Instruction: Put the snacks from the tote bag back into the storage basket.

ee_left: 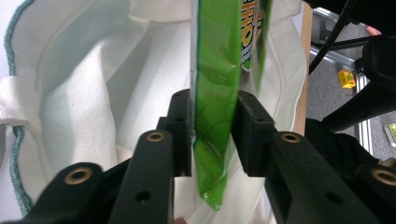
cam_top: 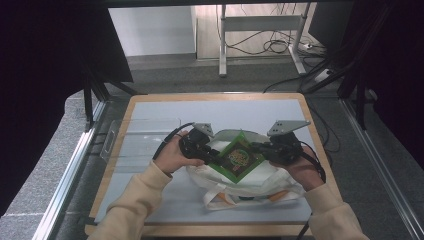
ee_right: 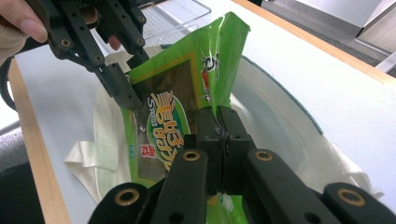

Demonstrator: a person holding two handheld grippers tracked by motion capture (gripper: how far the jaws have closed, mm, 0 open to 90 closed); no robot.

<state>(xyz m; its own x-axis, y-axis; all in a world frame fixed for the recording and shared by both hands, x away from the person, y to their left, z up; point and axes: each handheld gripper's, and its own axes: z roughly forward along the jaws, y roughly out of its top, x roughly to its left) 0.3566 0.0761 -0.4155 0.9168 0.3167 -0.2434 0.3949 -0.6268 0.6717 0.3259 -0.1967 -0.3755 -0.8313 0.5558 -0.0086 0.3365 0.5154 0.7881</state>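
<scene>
A: Green snack packet (cam_top: 238,158), centre of frame, over the open white tote bag (cam_top: 260,185)?
B: Yes. Left gripper (ee_left: 212,135) clamps one edge, right gripper (ee_right: 219,128) pinches the other, likely to keep it steady for bagging.

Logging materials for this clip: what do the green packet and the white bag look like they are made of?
The green packet looks like glossy plastic film: it shines, is printed and creases sharply. The white bag looks like matte woven cloth, probably cotton: soft folds, stitched seams, teal edging.
</scene>
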